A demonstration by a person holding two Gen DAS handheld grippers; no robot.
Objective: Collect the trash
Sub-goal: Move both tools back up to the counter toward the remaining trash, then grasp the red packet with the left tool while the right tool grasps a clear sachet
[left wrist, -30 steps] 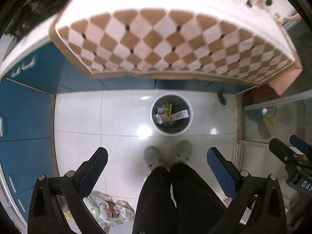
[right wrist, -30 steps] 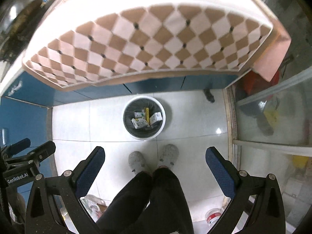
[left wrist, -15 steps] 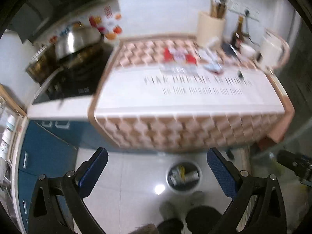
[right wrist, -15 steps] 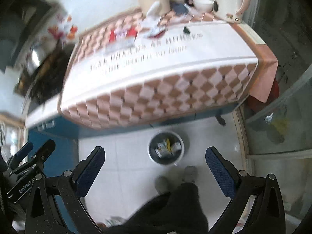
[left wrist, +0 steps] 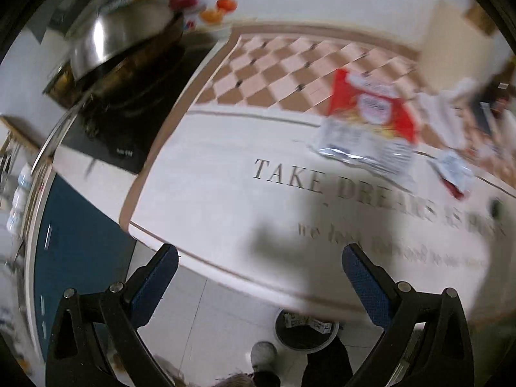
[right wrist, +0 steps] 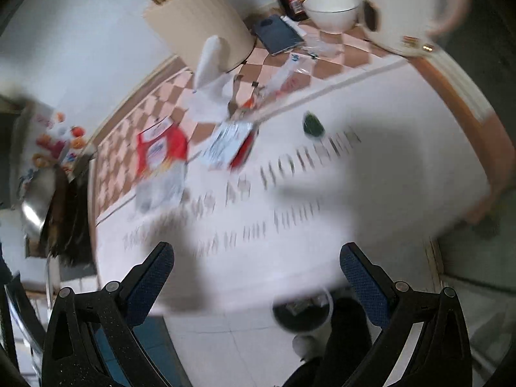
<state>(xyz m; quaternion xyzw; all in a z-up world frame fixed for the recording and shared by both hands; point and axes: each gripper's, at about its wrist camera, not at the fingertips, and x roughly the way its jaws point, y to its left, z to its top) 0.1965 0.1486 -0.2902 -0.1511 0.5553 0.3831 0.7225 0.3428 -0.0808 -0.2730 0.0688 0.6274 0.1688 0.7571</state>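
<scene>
A: Steel first: far left a covered pan sits on the black hob. Right of it the cloth-covered surface starts, with the trash at its far side: a red-and-white wrapper, then a smaller torn packet.

B: And the tongs?

A: The left tongs stand wide apart, holding nothing, above the near edge. The right tongs likewise, apart and empty.

B: From the right wrist view I see a second red-and-white packet, a small dark green scrap, then a phone and a bowl far right. The bin sits on the floor below the near edge.

A: The risk, I think, is the blur: reaching fast, the fingers could skid over flat foil, drag the cloth, or knock the keepers beside the trash.
</scene>
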